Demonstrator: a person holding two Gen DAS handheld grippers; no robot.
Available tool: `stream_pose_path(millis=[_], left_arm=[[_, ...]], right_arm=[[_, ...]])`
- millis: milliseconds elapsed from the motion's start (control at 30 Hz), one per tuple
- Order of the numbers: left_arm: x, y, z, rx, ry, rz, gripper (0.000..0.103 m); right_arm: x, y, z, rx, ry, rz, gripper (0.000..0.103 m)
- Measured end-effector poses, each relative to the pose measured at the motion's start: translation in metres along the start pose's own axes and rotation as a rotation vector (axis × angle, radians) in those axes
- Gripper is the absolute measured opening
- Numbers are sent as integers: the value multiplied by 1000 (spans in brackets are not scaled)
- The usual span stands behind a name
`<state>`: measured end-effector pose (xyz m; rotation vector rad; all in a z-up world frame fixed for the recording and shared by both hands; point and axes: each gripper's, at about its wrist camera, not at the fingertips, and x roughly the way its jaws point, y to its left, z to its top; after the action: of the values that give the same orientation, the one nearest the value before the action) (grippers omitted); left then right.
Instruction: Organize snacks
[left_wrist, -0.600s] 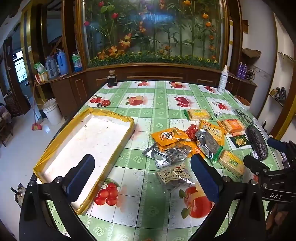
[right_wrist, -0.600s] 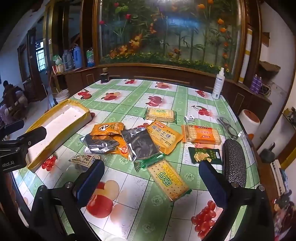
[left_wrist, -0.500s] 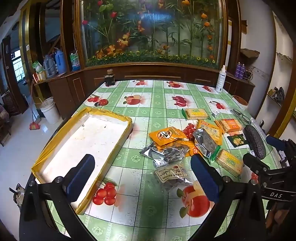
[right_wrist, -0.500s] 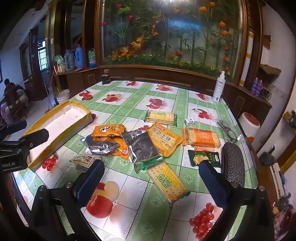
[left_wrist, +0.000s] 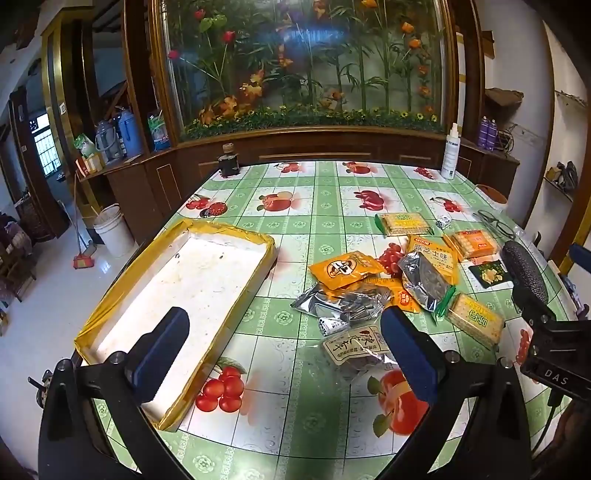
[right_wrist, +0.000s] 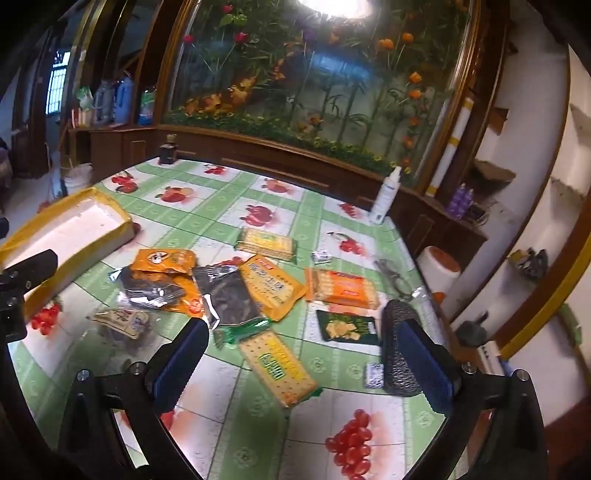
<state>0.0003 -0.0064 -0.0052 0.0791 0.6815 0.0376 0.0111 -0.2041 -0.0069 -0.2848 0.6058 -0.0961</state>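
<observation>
In the left wrist view, we see our left gripper (left_wrist: 284, 350) held above the near edge of the table (left_wrist: 325, 192), its 2 blue-padded jaws spread wide with nothing between them. Under the left jaw lies the tray (left_wrist: 236, 230), a long white box edged in yellow tape, bare inside. To its right the snacks are scattered in a loose heap: an orange pouch (left_wrist: 345, 268), a silver packet (left_wrist: 340, 304) just in front of it, a clear bag with a paper label (left_wrist: 356, 345) nearest the right jaw, a second silver packet (left_wrist: 424, 284) overlapping a yellow packet (left_wrist: 437, 258), and a cracker pack (left_wrist: 474, 323) with a green end. Farther back sit another cracker pack (left_wrist: 404, 223) and an orange biscuit pack (left_wrist: 472, 243). A small dark green packet (left_wrist: 489, 273) lies near the black textured case (left_wrist: 524, 273). A white spray bottle (left_wrist: 450, 151) and a dark jar (left_wrist: 229, 162) stand at the far edge.

In the right wrist view, the picture is tilted and slightly blurred. Our right gripper (right_wrist: 306, 362) also has its jaws fully apart and empty, hovering over the cracker pack (right_wrist: 277, 363), which lies between them without touching either. The black case (right_wrist: 397, 347) lies just beside the right jaw, with a small silver sachet (right_wrist: 373, 374) next to it. The tray (right_wrist: 110, 218) lies at the left, well apart from the heap, none of which is in it.
</observation>
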Motion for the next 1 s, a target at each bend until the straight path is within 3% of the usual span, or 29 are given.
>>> stream_pose_path(millis=[1000], left_arm=[[21,1,-9,1,70,-19,103]], right_arm=[[17,2,-5,19,47,-29,103]])
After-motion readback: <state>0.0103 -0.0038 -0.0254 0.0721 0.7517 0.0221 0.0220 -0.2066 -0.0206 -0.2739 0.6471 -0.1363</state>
